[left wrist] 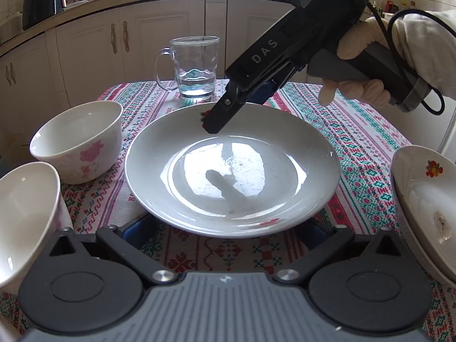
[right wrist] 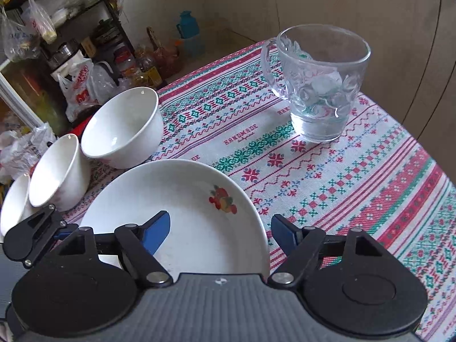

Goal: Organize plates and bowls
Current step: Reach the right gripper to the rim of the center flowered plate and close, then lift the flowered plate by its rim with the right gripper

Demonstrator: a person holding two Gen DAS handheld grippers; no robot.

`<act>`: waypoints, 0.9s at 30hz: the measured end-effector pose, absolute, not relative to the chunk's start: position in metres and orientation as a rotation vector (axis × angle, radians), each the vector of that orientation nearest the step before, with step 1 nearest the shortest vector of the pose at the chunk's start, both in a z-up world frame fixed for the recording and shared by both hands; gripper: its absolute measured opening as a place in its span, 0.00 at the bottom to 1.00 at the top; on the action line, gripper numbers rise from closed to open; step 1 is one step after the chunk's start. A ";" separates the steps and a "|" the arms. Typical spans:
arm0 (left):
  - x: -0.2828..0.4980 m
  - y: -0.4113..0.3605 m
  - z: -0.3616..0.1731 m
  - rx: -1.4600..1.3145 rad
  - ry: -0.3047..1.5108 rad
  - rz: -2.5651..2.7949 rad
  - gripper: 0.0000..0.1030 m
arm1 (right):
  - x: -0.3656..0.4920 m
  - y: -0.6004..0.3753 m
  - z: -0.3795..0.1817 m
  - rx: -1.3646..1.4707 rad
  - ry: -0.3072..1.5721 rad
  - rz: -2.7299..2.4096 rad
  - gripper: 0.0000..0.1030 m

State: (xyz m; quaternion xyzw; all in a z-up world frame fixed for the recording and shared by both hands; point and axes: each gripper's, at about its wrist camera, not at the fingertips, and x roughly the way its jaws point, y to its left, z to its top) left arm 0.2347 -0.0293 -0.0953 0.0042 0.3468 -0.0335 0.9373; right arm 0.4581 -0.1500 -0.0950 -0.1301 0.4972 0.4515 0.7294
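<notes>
A big white plate [left wrist: 233, 171] lies mid-table on the patterned cloth. My left gripper [left wrist: 225, 229] stands wide open at the plate's near rim, with its blue fingertips partly hidden under the rim. My right gripper [left wrist: 211, 125] comes down from the upper right onto the far rim. In the right wrist view this plate [right wrist: 199, 242] has a fruit decal. My right gripper [right wrist: 221, 225] straddles its rim, one blue pad inside and one just outside. Neither pad presses on the rim. White bowls [left wrist: 77, 145] [left wrist: 25, 216] stand to the left.
A glass mug [left wrist: 195, 68] [right wrist: 319, 85] with a little water stands behind the plate. Another decal plate [left wrist: 421, 199] sits at the right edge. In the right wrist view the bowls [right wrist: 122, 131] [right wrist: 57, 171] line the table's left side. A gloved hand [left wrist: 364, 57] holds the right gripper.
</notes>
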 end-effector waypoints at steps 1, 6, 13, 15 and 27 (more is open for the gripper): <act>0.235 -0.029 -0.095 0.008 0.708 -0.068 1.00 | 0.460 -0.150 -0.096 -0.279 1.106 1.005 0.79; 0.235 -0.029 -0.095 0.008 0.708 -0.068 1.00 | 0.462 -0.150 -0.099 -0.262 1.149 1.052 0.77; 0.235 -0.033 -0.095 0.034 0.696 -0.070 0.99 | 0.466 -0.152 -0.099 -0.231 1.168 1.063 0.77; 0.234 -0.036 -0.094 0.061 0.689 -0.061 0.99 | 0.466 -0.152 -0.099 -0.229 1.169 1.062 0.77; 0.228 -0.036 -0.088 0.132 0.655 -0.080 0.98 | 0.456 -0.158 -0.096 -0.241 1.166 1.015 0.77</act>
